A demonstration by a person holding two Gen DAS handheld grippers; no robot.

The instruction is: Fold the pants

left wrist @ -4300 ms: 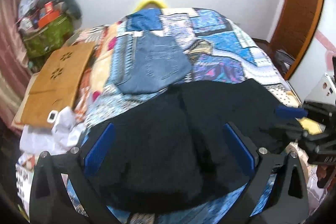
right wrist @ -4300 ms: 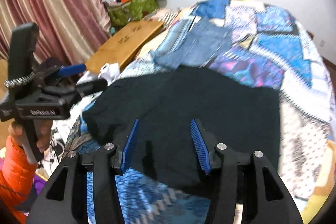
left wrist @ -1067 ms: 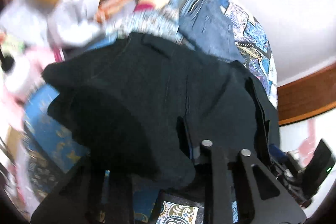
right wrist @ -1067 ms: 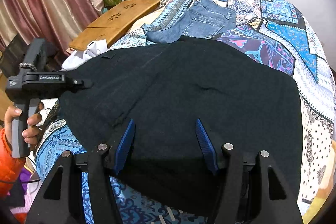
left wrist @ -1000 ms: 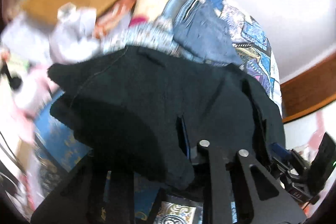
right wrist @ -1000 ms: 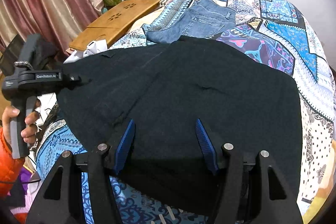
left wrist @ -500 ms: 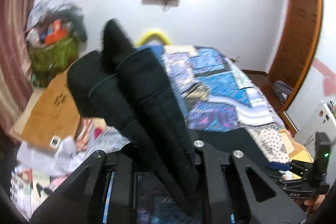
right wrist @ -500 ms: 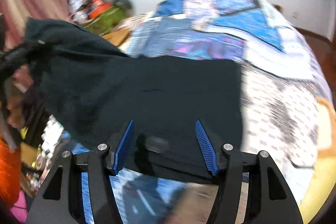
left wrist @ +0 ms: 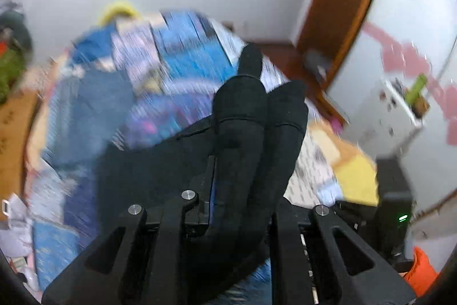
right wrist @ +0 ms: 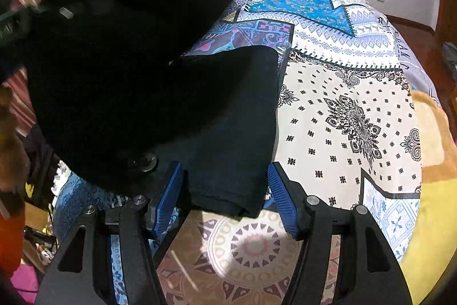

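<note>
We carry one end of the black pants (right wrist: 122,53) over to the right.
Our left gripper (left wrist: 242,179) pinches the lifted end; the right gripper (right wrist: 225,199) stands half-wide around the near right corner on the bed (right wrist: 357,119). We should lay edges matched.

Black frames with silver screws – ribbed blue pads line the right gripper (right wrist: 224,200) fingers (right wrist: 281,200).

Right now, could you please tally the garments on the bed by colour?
Black fabric pants: 1
Blue denim jeans: 1
Total: 2 garments on the patterned patchwork bedspread
</note>
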